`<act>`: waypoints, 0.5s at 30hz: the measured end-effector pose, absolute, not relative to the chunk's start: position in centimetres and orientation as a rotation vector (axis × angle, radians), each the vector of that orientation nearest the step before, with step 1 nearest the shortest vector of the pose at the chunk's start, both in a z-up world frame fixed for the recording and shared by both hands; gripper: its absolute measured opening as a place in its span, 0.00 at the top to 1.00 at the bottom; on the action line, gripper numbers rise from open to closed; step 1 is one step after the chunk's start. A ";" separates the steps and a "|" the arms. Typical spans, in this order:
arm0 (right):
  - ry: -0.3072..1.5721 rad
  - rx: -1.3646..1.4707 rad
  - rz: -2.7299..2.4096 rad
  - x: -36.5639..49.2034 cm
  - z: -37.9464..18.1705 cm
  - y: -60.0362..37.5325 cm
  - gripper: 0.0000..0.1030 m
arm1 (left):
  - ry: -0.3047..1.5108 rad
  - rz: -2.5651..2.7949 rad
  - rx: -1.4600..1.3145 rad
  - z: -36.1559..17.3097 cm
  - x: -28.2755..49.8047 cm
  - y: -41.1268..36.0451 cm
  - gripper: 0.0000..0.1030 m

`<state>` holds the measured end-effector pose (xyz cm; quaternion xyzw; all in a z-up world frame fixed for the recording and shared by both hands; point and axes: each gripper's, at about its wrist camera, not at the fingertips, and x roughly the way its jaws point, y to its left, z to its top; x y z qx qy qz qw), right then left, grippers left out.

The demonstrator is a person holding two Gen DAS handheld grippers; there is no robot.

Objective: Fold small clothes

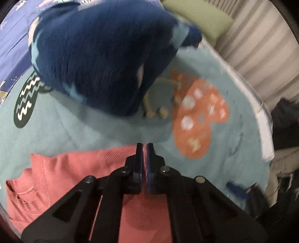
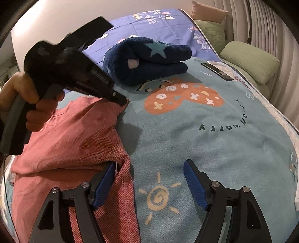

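The left tool (image 2: pixel 122 99) is pinching the far edge of the pink knitted cloth (image 2: pixel 74 134) on the bed (image 2: pixel 233 149). The right tool (image 2: pixel 149 179) is wide apart; it should grab the near edge evenly.

Teal printed blanket (image 2: pixel 186 134) over bed; green pillows (image 2: pixel 248 59), pleated curtain (image 2: pixel 261 22), pale wall (image 2: pixel 56 15)

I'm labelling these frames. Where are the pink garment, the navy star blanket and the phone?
pink garment (image 2: pixel 74 138): right wrist view, upper fold.
navy star blanket (image 2: pixel 147 59): right wrist view, middle.
phone (image 2: pixel 217 72): right wrist view, screen.
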<state>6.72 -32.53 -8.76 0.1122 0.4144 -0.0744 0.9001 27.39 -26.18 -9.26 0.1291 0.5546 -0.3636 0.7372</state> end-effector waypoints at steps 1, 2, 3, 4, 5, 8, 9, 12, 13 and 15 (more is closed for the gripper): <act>0.852 0.242 -0.150 6.6 -8.7 -32.7 0.26 | 1.203 -0.815 0.207 -8.4 27.6 -26.1 0.96; 0.847 0.251 -0.147 6.5 -8.7 -32.8 0.26 | 1.186 -0.827 0.147 -7.7 27.8 -26.0 0.96; 0.838 0.270 -0.149 6.4 -8.7 -33.1 0.26 | 1.154 -0.833 0.073 -6.9 28.4 -25.9 0.96; 0.834 0.282 -0.159 6.2 -8.7 -33.4 0.27 | 1.137 -0.827 0.034 -6.4 28.7 -25.8 0.96; 0.827 0.297 -0.172 6.0 -8.6 -33.6 0.28 | 1.137 -0.821 0.010 -6.1 29.0 -25.8 0.96; 0.802 0.356 -0.213 5.2 -8.5 -34.9 0.28 | 1.155 -0.818 0.062 -6.6 28.9 -26.0 0.96; 0.794 0.371 -0.235 4.9 -8.5 -35.3 0.28 | 1.165 -0.826 0.089 -7.0 28.6 -26.0 0.95; 0.796 0.376 -0.261 4.6 -8.5 -36.0 0.37 | 1.166 -0.798 0.106 -7.0 27.9 -25.3 0.72; 0.799 0.368 -0.268 4.5 -8.5 -36.1 0.45 | 1.154 -0.790 0.098 -6.6 27.9 -24.7 0.65; 0.798 0.349 -0.269 4.0 -8.2 -36.3 0.52 | 1.076 -0.773 0.086 -4.7 28.0 -22.5 0.52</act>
